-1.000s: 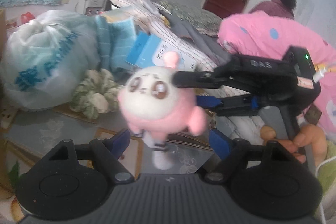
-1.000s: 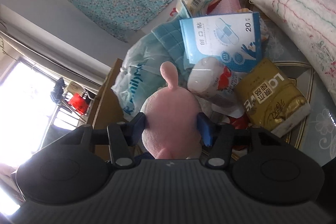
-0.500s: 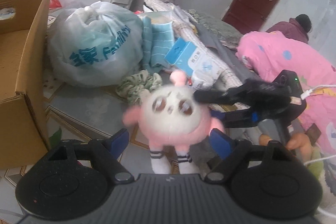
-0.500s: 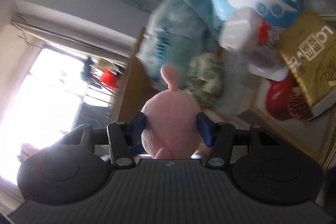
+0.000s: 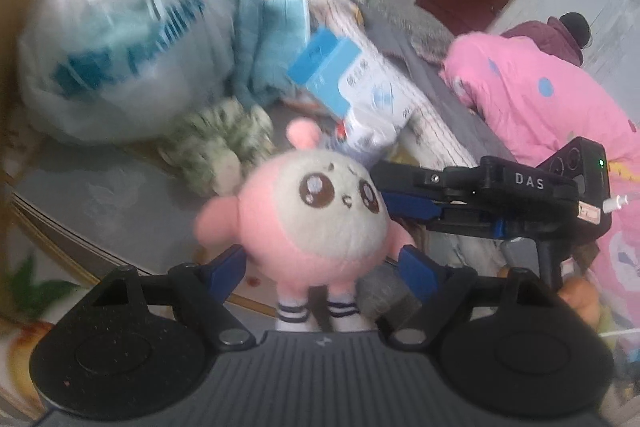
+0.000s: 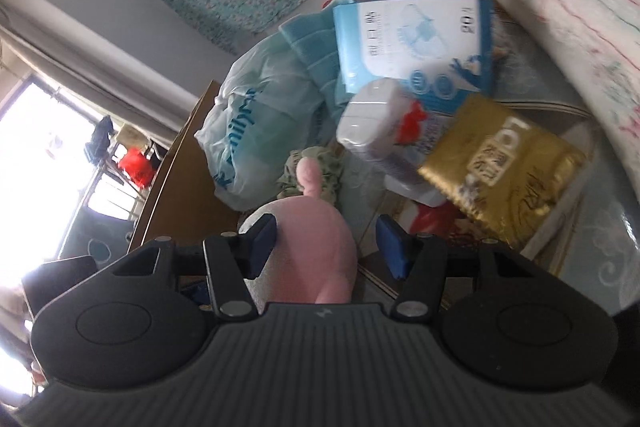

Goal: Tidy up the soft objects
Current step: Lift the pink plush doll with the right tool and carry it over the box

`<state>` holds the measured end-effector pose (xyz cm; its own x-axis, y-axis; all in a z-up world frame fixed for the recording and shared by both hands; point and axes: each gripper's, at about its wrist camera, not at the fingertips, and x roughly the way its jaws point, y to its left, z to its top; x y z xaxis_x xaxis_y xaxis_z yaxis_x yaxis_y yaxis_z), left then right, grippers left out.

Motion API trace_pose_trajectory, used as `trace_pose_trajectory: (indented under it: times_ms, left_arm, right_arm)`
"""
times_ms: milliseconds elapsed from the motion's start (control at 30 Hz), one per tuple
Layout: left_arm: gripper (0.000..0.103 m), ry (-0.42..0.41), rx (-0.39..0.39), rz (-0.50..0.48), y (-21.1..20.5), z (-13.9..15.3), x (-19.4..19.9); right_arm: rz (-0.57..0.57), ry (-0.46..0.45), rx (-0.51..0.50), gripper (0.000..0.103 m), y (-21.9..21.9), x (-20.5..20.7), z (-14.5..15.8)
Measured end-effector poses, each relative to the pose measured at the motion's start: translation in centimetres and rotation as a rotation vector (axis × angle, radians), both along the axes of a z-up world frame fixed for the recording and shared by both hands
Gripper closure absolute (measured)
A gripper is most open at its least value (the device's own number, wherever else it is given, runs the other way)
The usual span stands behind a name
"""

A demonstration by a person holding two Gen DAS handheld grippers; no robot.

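Note:
A round pink plush toy (image 5: 316, 223) with a pale face and big brown eyes hangs upright between the blue pads of my left gripper (image 5: 322, 263); the pads stand apart beside its lower body. My right gripper (image 6: 328, 247) comes in from the right in the left wrist view (image 5: 404, 203). Its jaws are spread, with a gap between the right pad and the plush's pink back (image 6: 320, 251). A green-and-white scrunchie (image 5: 216, 151) lies on the table behind the plush.
A tied white plastic bag (image 5: 120, 55), a teal towel (image 5: 276, 39), a blue-white box (image 5: 348, 87), a gold packet (image 6: 504, 171), a striped quilt (image 6: 560, 7) and a pink dotted quilt (image 5: 552, 107) crowd the glass-topped table. A cardboard box (image 6: 180, 187) stands at the left.
The right gripper's jaws have opened off the plush. The plush now sits lower, between the left gripper's pads, and the left camera has moved in closer.

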<state>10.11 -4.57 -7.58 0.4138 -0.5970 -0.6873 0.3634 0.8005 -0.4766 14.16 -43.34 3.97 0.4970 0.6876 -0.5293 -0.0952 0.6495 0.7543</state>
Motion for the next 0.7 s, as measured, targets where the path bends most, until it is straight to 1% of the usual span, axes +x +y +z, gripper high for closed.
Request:
trace_pose_trajectory:
  times_ms: [33,100,267,333,433,567,700]
  left_arm:
    - [0.019,0.004,0.008,0.006,-0.3,-0.2,0.2]
    - [0.019,-0.018,0.037,0.022,-0.6,-0.3,0.4]
    - [0.021,0.007,0.045,0.033,-0.5,-0.4,0.8]
    - [0.021,0.012,0.041,0.035,-0.3,-0.5,0.8]
    - [0.018,0.022,0.041,0.027,-0.4,-0.7,1.0]
    - [0.017,0.057,0.019,0.021,-0.7,-1.3,1.5]
    - [0.019,0.047,0.013,0.032,-0.9,-1.3,1.5]
  right_arm:
    - [-0.001,0.002,0.01,0.047,0.0,0.0,-0.2]
    - [-0.001,0.006,0.028,0.047,0.0,0.1,-0.4]
    - [-0.005,0.011,0.063,0.047,-0.2,0.4,0.0]
    - [0.001,0.004,0.066,0.044,-0.1,0.6,0.5]
    - [0.02,-0.004,0.043,0.035,0.7,0.8,0.8]
    - [0.041,0.013,-0.003,0.035,1.9,1.0,0.3]
    - [0.042,0.024,0.039,0.037,2.2,1.0,-0.4]
